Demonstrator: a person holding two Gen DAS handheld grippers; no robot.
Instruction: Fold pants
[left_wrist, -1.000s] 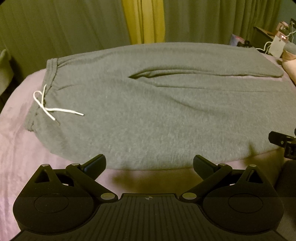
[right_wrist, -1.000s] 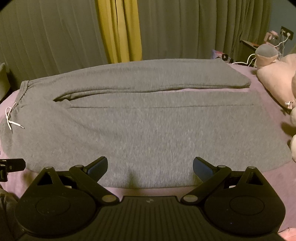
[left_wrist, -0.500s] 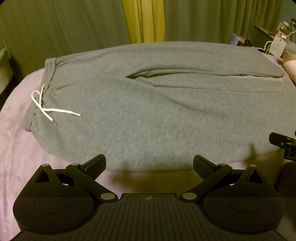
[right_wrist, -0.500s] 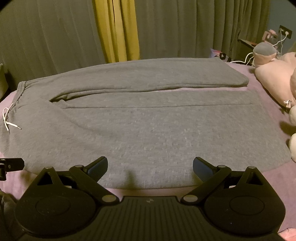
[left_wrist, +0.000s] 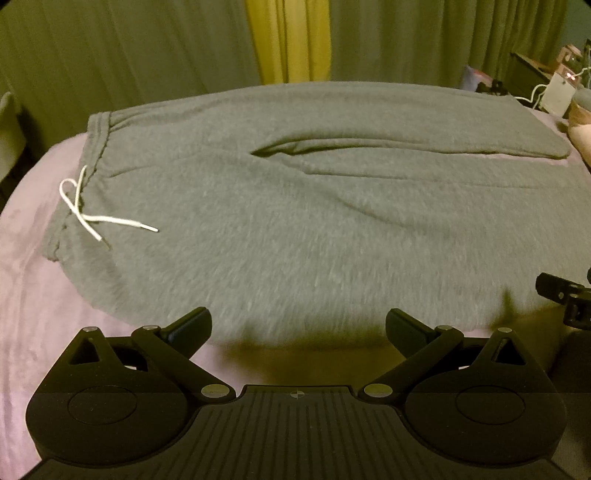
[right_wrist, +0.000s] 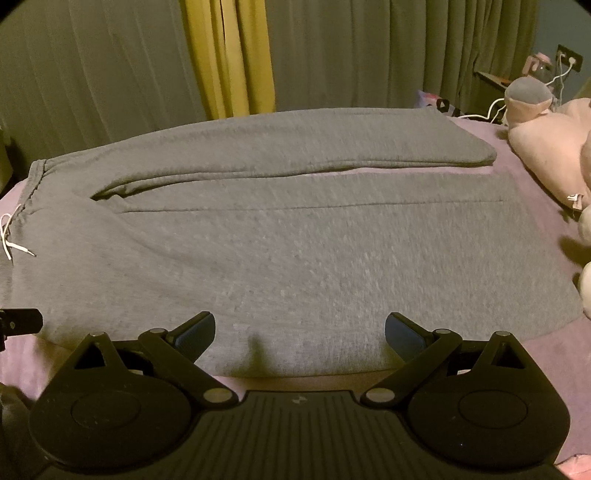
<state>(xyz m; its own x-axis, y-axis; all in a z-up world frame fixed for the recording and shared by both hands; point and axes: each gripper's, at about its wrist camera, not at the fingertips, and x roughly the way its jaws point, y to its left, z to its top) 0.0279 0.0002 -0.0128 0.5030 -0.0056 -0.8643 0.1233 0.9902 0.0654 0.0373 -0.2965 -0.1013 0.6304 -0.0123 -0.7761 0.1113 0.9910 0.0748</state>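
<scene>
No readable text, labels, brands or numbers show in either wrist view.

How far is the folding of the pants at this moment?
Done: the gray pants lie spread flat on the bed, legs side by side, no fold yet. In hand: left gripper and right gripper hover open near the hem edge. Left: every fold.

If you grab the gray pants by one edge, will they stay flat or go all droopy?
Probably droopy: the gray pants lie soft and creased on the bed, so they look floppy. The knit looks thick, so likely not slippery. The white drawstring lies loose and would probably dangle.
</scene>
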